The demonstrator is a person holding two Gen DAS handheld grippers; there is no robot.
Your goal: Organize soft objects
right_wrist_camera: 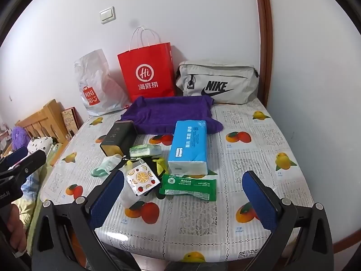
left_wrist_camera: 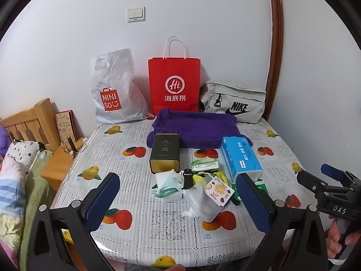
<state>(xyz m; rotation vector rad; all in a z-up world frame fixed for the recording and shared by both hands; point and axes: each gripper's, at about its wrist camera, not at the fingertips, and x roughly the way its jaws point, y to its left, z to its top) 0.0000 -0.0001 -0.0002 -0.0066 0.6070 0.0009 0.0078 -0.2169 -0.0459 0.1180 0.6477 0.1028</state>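
Right wrist view: blue tissue pack point(right_wrist_camera: 189, 145) lies lengthwise toward the wall; both claws point(right_wrist_camera: 182, 197) point(left_wrist_camera: 178, 199) spread wide, empty.

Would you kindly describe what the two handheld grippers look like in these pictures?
Both are black, angular frames with silver round bolts. The left gripper and the right gripper each carry two flat fingers faced with textured dark blue pads. White lettering, only partly legible, marks each body. No cables or sleeves show.
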